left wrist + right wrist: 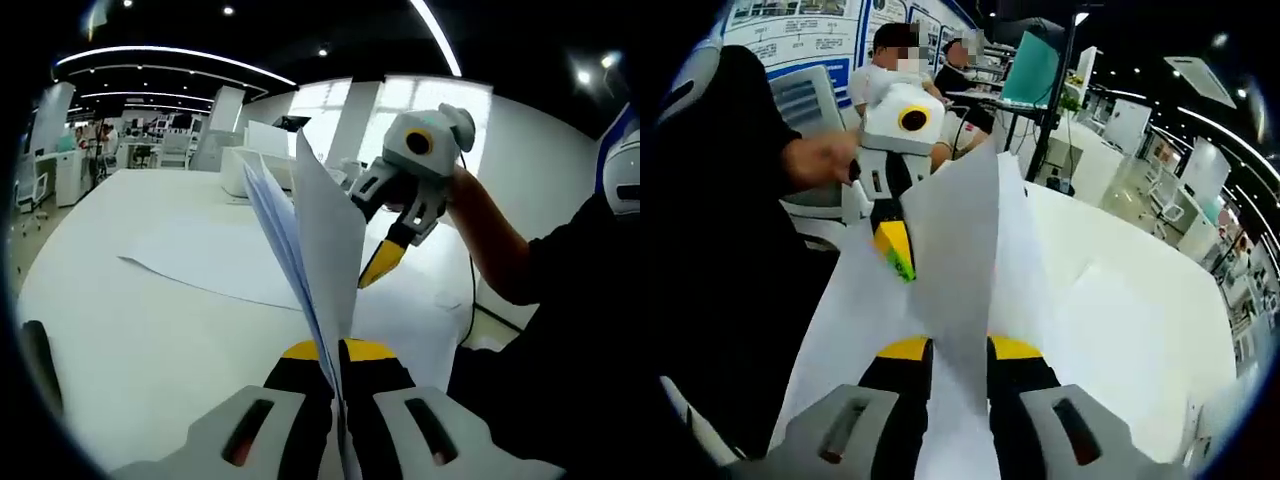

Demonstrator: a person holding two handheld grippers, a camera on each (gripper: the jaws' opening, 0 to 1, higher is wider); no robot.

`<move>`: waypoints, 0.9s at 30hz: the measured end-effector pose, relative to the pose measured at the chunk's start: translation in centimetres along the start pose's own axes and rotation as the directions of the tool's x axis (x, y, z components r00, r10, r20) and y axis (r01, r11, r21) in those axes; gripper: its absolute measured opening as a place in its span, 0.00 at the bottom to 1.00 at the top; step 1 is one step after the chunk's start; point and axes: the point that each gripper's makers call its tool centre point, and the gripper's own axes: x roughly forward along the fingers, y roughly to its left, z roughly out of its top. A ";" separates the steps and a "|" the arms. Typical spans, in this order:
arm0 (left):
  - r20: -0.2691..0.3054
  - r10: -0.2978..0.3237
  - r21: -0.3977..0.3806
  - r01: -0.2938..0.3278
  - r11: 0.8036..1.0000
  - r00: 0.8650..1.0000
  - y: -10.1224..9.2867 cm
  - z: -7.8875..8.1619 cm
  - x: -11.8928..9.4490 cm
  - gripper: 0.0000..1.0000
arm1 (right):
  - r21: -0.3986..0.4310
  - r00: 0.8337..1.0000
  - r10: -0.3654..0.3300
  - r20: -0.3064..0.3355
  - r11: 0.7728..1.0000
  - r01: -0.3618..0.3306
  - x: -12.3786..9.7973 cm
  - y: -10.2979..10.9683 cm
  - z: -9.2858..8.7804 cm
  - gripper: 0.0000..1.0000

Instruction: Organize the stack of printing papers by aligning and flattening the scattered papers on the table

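Your two grippers, left gripper and right gripper, each clamp the thin white paper stack upright at frame centre; one flat sheet lies on the smooth white table.

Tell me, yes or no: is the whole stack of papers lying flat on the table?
No: the papers stand upright on edge, clamped between the jaws of the left tool, while one sheet lies flat on the table.
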 end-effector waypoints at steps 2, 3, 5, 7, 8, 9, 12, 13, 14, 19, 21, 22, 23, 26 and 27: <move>-0.001 0.002 0.004 -0.002 1.000 1.000 0.1 0.0 0.0 0.07 | 0.008 0.999 -0.036 0.011 0.999 0.036 -0.3 -0.5 0.0 0.18; -0.001 0.003 0.005 -0.003 1.000 1.000 0.1 0.0 -0.1 0.07 | 0.014 0.999 -0.045 0.021 0.999 0.045 -0.5 -0.7 0.1 0.18; 0.003 0.002 0.004 -0.002 1.000 1.000 0.1 0.0 -0.1 0.07 | 0.025 0.998 -0.053 0.036 0.998 0.052 -0.6 -0.7 0.2 0.18; 0.002 0.004 0.006 -0.004 1.000 1.000 0.2 0.0 -0.2 0.07 | 0.029 0.996 -0.077 0.046 0.997 0.075 -0.7 -0.9 0.2 0.19; 0.000 0.004 0.009 -0.004 1.000 1.000 0.2 0.0 -0.2 0.07 | 0.032 0.994 -0.094 0.048 0.995 0.093 -0.8 -1.0 0.2 0.19; -0.002 0.004 0.012 -0.004 1.000 1.000 0.2 0.0 -0.2 0.07 | 0.035 0.992 -0.113 0.051 0.993 0.112 -1.0 -1.3 0.2 0.19; -0.008 0.005 0.021 -0.004 1.000 1.000 0.2 -0.2 -0.2 0.07 | 0.051 0.982 -0.177 0.070 0.983 0.174 -1.7 -2.3 0.5 0.18; -0.009 0.006 0.023 -0.006 1.000 1.000 0.3 -0.2 -0.2 0.07 | 0.060 0.979 -0.191 0.077 0.981 0.186 -2.0 -2.5 0.5 0.18; -0.010 0.008 0.023 -0.008 1.000 1.000 0.3 -0.3 -0.2 0.07 | 0.067 0.975 -0.205 0.085 0.977 0.200 -2.2 -2.7 0.7 0.18; -0.009 0.010 0.021 -0.010 1.000 1.000 0.5 -0.3 -0.4 0.07 | 0.093 0.964 -0.241 0.112 0.969 0.231 -3.0 -3.8 0.7 0.16; -0.007 0.012 0.021 -0.011 1.000 1.000 0.5 -0.3 -0.5 0.07 | 0.095 0.961 -0.250 0.119 0.966 0.240 -3.1 -3.7 0.8 0.16; -0.005 0.012 0.021 -0.012 1.000 1.000 0.5 -0.3 -0.5 0.07 | 0.097 0.960 -0.252 0.123 0.966 0.241 -3.2 -3.8 0.9 0.16; -0.004 0.012 0.021 -0.012 1.000 1.000 0.6 -0.3 -0.6 0.07 | 0.099 0.959 -0.254 0.126 0.965 0.243 -3.3 -3.8 0.9 0.16; -0.001 0.011 0.019 -0.011 1.000 1.000 0.6 -0.2 -0.7 0.07 | 0.103 0.956 -0.261 0.135 0.963 0.248 -3.5 -4.0 0.8 0.16; 0.000 0.011 0.020 -0.011 1.000 1.000 0.6 -0.1 -0.7 0.07 | 0.105 0.955 -0.262 0.138 0.963 0.249 -3.6 -4.0 0.7 0.16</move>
